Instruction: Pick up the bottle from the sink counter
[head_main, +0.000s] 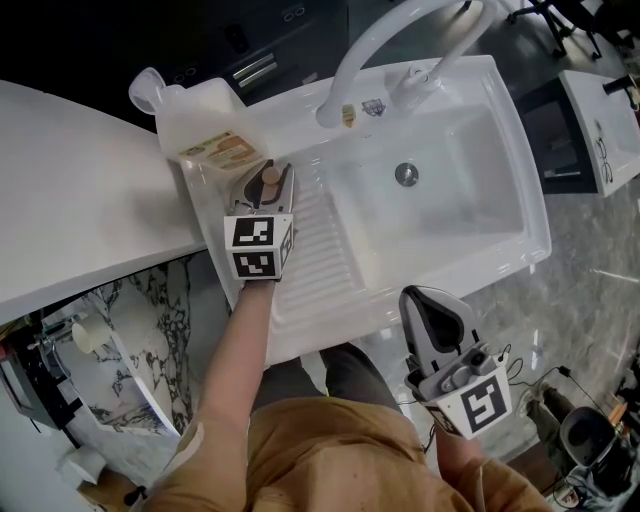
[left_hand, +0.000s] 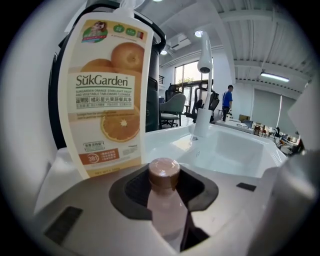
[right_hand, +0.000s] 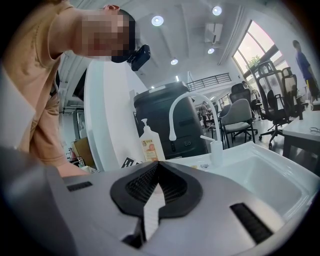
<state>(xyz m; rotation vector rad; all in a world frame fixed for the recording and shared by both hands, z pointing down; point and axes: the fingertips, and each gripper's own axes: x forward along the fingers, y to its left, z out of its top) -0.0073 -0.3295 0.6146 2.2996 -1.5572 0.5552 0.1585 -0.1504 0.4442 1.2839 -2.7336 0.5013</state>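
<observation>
A small pale pink bottle (head_main: 270, 176) with a brown cap (left_hand: 164, 172) stands upright on the ribbed drainboard (head_main: 325, 250) of the white sink counter, just in front of a big white cleaner bottle. My left gripper (head_main: 264, 180) reaches down over it, and in the left gripper view the black pads (left_hand: 200, 187) press on both sides of the bottle's neck and body. My right gripper (head_main: 432, 308) hangs off the counter's front edge near the person's waist, jaws together with nothing between them (right_hand: 155, 170).
The big cleaner bottle (head_main: 205, 125) with an orange label (left_hand: 107, 95) stands at the back left of the drainboard. A tall white faucet (head_main: 400, 30) arches over the basin (head_main: 450, 200) to the right. Office chairs and desks lie beyond.
</observation>
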